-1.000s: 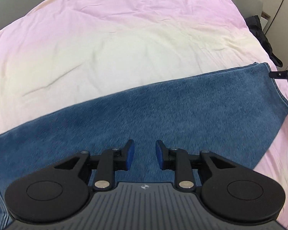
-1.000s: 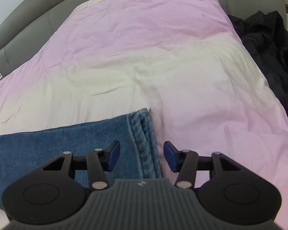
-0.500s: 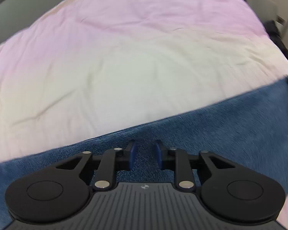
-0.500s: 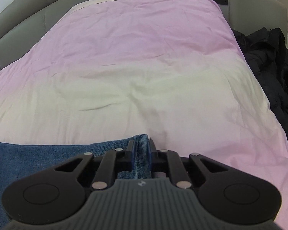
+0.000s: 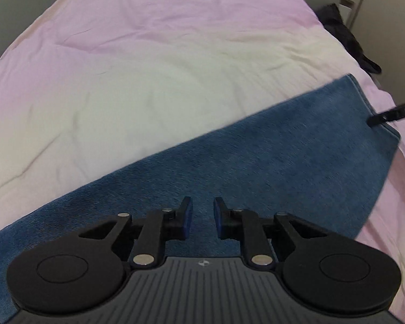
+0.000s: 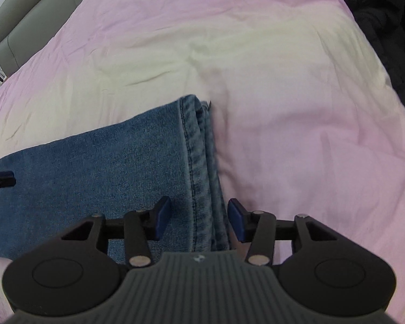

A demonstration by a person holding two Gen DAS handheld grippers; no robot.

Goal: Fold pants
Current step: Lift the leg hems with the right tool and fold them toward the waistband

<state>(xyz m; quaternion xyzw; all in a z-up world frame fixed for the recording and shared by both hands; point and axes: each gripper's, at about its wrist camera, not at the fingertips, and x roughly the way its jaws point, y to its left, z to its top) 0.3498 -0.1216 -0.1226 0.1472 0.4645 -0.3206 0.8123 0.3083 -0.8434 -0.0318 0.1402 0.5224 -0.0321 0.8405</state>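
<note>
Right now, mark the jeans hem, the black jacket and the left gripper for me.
jeans hem point(image 6: 199, 162), right wrist view, on the stitched cuff band.
black jacket point(image 6: 391, 27), right wrist view, on its crumpled cloth.
left gripper point(image 5: 201, 217), left wrist view, midway between the fingertips.

The pants point(image 5: 270, 167) are lying flat on the bedspread point(image 5: 162, 67), stretching crosswise along its near part. Their hem point(image 6: 199, 162) is sitting at the right end of the pants, with bare bedspread point(image 6: 297, 135) spreading to its right and beyond it. The left gripper point(image 5: 201, 217) is hovering over the pants' middle; the right gripper point(image 6: 199, 218) is straddling the hem. A pile of clothing point(image 6: 391, 27) is lying off the bedspread's far right edge.
</note>
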